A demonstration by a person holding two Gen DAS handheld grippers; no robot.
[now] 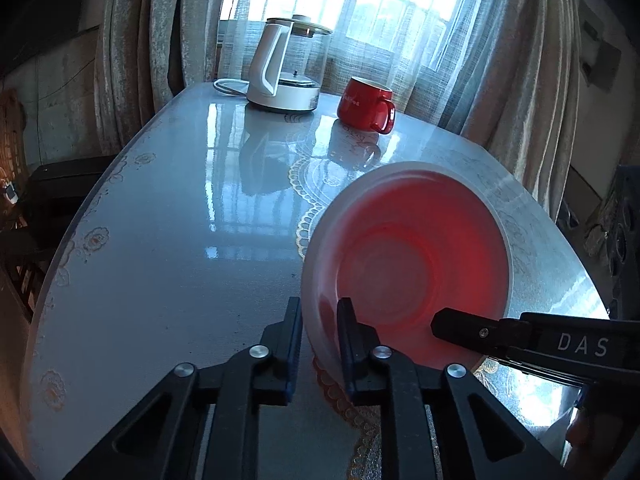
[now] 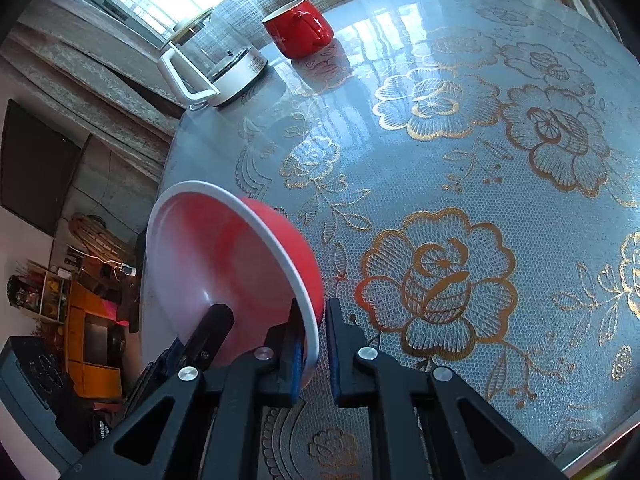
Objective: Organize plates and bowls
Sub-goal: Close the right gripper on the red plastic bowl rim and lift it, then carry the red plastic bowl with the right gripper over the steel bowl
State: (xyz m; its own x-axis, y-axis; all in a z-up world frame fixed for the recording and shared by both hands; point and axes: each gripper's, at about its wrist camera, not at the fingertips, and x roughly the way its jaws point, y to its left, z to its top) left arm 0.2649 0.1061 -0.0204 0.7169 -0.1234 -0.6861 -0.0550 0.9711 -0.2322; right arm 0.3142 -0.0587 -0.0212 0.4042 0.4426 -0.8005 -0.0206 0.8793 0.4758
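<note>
A bowl, red outside and pale inside with a white rim, hangs tilted over the table, its opening turned toward the left wrist camera. My left gripper is shut on the bowl's near left rim, one finger inside and one outside. From the right, a black finger of my right gripper reaches into the bowl. In the right wrist view, my right gripper is shut on the rim of the bowl. A left gripper finger shows inside the bowl at its far side.
The round table has a glossy lace-patterned cover with gold flowers. A red mug and a glass kettle with a white handle stand at the far edge by the curtained window.
</note>
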